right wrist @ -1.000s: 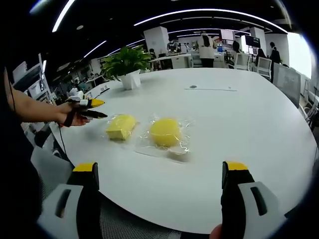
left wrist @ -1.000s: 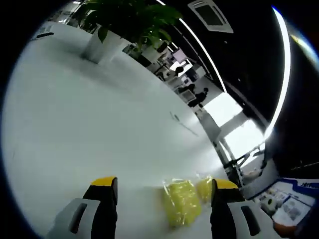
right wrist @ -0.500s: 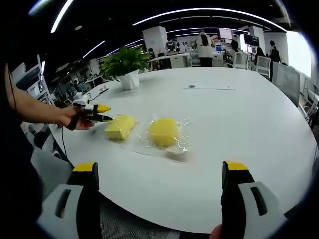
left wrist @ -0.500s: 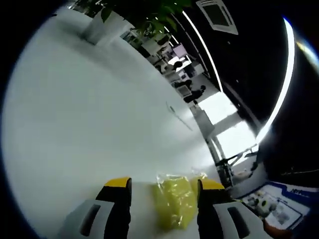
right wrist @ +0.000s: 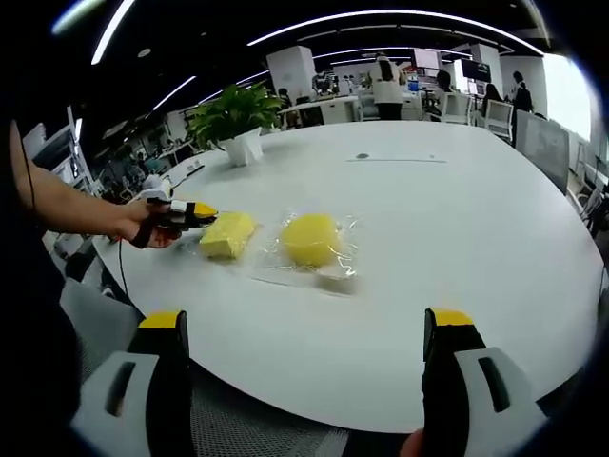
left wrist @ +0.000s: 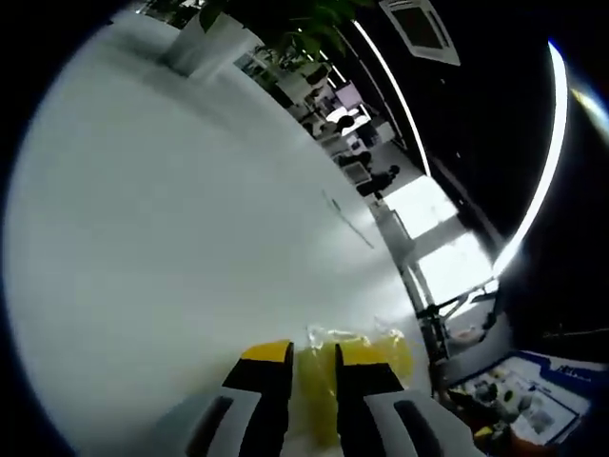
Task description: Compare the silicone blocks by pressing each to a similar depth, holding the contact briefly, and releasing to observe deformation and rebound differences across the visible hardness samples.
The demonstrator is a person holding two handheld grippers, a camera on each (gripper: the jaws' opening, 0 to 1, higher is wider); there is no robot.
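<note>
The white round table [right wrist: 457,248] carries everything, and on it the two yellow pieces lie side by side near the edge closest to the person. A potted plant [right wrist: 233,119] stands further back on the table, well apart from them.

In the right gripper view the round block [right wrist: 310,238] sits in its clear wrapper [right wrist: 333,271], just beside the square block [right wrist: 226,234], which lies to its left. The person's hand [right wrist: 143,224] brings the left gripper [right wrist: 202,213] up to the square block's end; half a second ago its yellow tips stood visibly apart and short of the block, and now they are drawn nearly together at its edge. In the left gripper view the same change shows: the jaws, wide a moment ago, have closed to a narrow gap with the yellow block between and ahead of them.

The right gripper [right wrist: 310,328] hangs back over the table's near edge, jaws spread wide, holding nothing, unchanged from before.
</note>
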